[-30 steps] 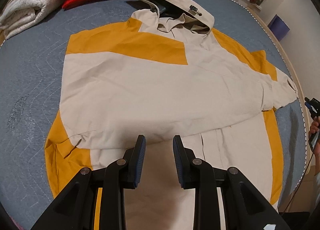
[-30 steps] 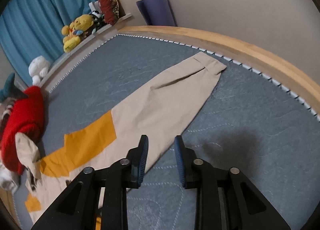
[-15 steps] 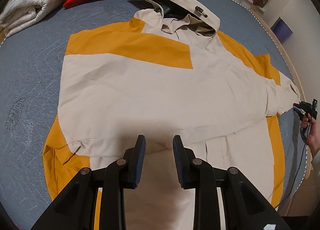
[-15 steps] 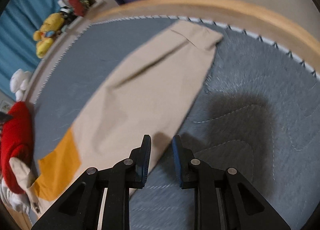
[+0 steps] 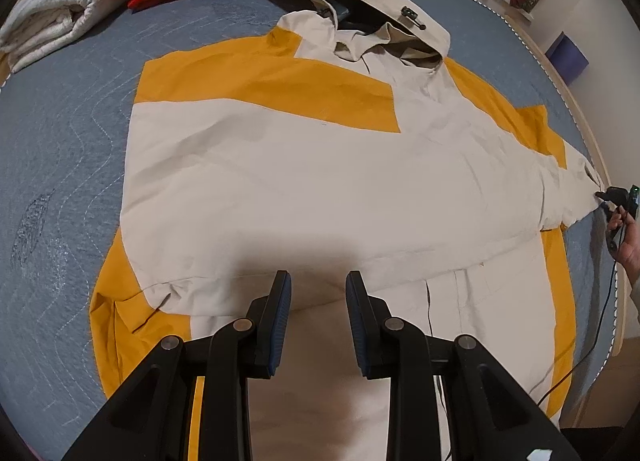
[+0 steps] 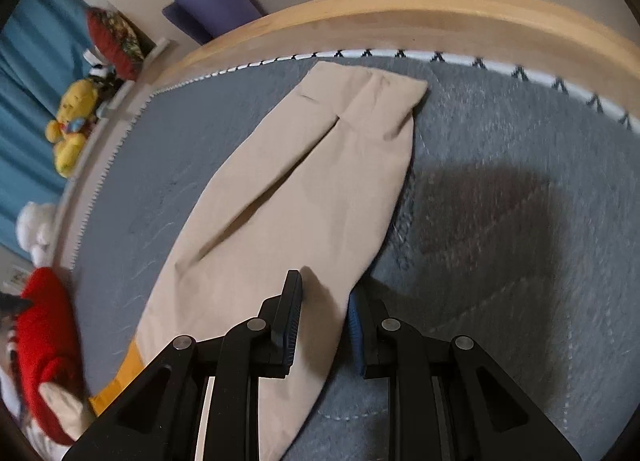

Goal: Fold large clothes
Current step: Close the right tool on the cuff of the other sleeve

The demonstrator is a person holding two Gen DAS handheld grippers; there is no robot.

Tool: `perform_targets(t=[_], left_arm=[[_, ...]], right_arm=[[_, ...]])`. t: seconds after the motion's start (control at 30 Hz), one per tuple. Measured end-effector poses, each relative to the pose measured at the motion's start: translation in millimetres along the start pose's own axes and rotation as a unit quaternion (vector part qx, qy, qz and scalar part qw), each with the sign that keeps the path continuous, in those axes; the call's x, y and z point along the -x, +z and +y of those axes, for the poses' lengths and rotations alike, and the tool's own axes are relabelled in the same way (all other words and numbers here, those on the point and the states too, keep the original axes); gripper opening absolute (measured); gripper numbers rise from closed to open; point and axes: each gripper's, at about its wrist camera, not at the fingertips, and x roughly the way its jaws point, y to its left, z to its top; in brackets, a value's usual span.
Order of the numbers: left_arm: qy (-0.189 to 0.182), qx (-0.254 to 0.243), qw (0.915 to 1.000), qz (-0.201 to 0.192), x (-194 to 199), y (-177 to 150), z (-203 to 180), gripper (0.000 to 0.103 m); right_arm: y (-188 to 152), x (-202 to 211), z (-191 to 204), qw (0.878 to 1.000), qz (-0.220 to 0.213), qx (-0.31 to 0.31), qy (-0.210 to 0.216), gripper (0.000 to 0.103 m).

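Now I am closing my right gripper point(image 6: 322, 311) jaws over the sleeve point(image 6: 304, 197) edge, seemingly ungripped; its long axis runs ahead; left gripper point(image 5: 314, 303) jaws narrow, empty.

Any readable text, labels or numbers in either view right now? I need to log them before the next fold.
None readable in either view.
Jacket: no print or brand visible; the small dark toggle on the hood carries no legible mark.
Red cushion: patterned, too blurred to show any lettering.
Bed edging: repeating dark marks, a pattern rather than text.
Yellow plush: no tag visible.
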Motion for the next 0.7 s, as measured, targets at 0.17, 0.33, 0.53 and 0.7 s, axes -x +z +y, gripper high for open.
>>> perform_targets(t=[0.17, 0.33, 0.53, 0.7], left_arm=[[-0.015, 0.025, 0.9995, -0.013, 15, 5, 11, 0.026], [-0.02, 0.049, 0.9979, -0.036, 38, 12, 29, 0.026], [-0.026, 0.097, 0.9934, -0.056, 65, 13, 69, 0.026], [-0.027, 0.124, 0.9901, -0.06, 77, 7, 99, 0.026]], right_arm=[[3, 54, 68, 0.994, -0.078, 0.077, -0.007, 0.004], [-61, 130, 179, 0.957, -0.139, 0.253, 0.032, 0.003], [-235, 220, 294, 0.879, -0.127, 0.43, 0.16, 0.003], [-416, 237, 353, 0.82, -0.001, 0.509, 0.262, 0.003]])
